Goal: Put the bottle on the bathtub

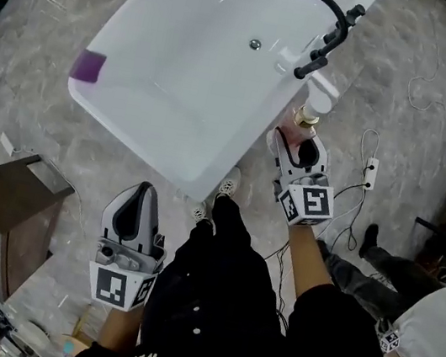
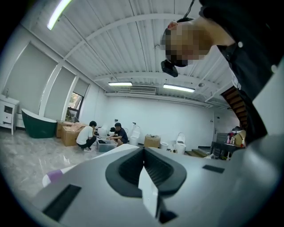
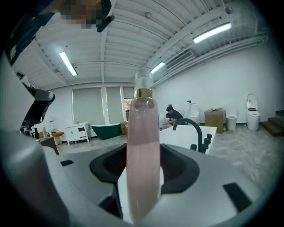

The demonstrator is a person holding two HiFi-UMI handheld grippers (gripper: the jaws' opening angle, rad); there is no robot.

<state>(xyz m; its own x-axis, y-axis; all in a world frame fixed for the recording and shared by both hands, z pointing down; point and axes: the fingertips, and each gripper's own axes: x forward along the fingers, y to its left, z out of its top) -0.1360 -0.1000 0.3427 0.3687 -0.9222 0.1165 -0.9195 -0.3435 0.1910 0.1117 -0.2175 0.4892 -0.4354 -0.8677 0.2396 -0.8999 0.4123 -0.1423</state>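
The white bathtub [image 1: 182,72] fills the upper middle of the head view, with a black faucet [image 1: 331,26] on its right rim. My right gripper [image 1: 300,142] is shut on a pink bottle [image 3: 143,146] with a gold collar and a pale cap [image 1: 316,103]. It holds the bottle upright just outside the tub's right rim, below the faucet [image 3: 195,128]. My left gripper [image 1: 144,191] is shut with nothing in it, lower left, off the tub's near corner; its jaws meet in the left gripper view.
A purple block [image 1: 87,66] sits on the tub's left rim. On the floor are a brown box [image 1: 3,212] at the left and cables with a power strip [image 1: 370,168] at the right. Another person [image 1: 428,325] is at the lower right.
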